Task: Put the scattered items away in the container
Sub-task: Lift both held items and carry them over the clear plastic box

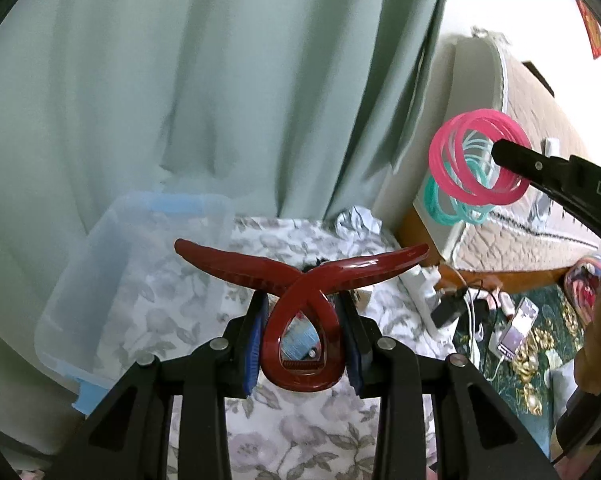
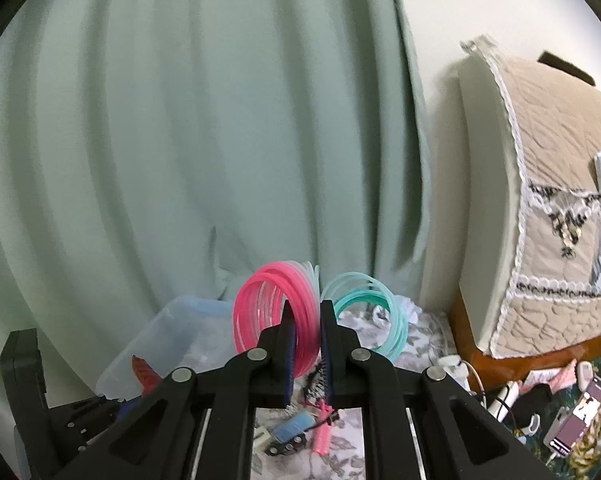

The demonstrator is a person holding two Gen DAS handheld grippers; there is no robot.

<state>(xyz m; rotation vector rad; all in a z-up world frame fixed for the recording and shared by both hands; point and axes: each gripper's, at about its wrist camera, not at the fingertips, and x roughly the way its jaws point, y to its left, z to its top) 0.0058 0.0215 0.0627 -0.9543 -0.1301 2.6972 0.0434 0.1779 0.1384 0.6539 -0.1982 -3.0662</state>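
My left gripper (image 1: 303, 336) is shut on a dark red hair claw clip (image 1: 300, 280) and holds it above the floral cloth. A clear plastic container (image 1: 136, 272) with a blue rim stands to its left. My right gripper (image 2: 307, 344) is shut on a bundle of pink and teal plastic rings (image 2: 276, 312), held up in the air. The rings (image 1: 472, 160) and the right gripper's finger also show at the right of the left wrist view. The container (image 2: 168, 344) and the red clip (image 2: 144, 372) show at lower left in the right wrist view.
On the floral cloth (image 2: 340, 456) below lie a blue comb (image 2: 294, 430), a pink clip (image 2: 323, 436) and small dark items. A green curtain (image 1: 220, 80) hangs behind. A bed (image 1: 540, 140) stands right, with a phone (image 1: 518, 328) and cables on the floor.
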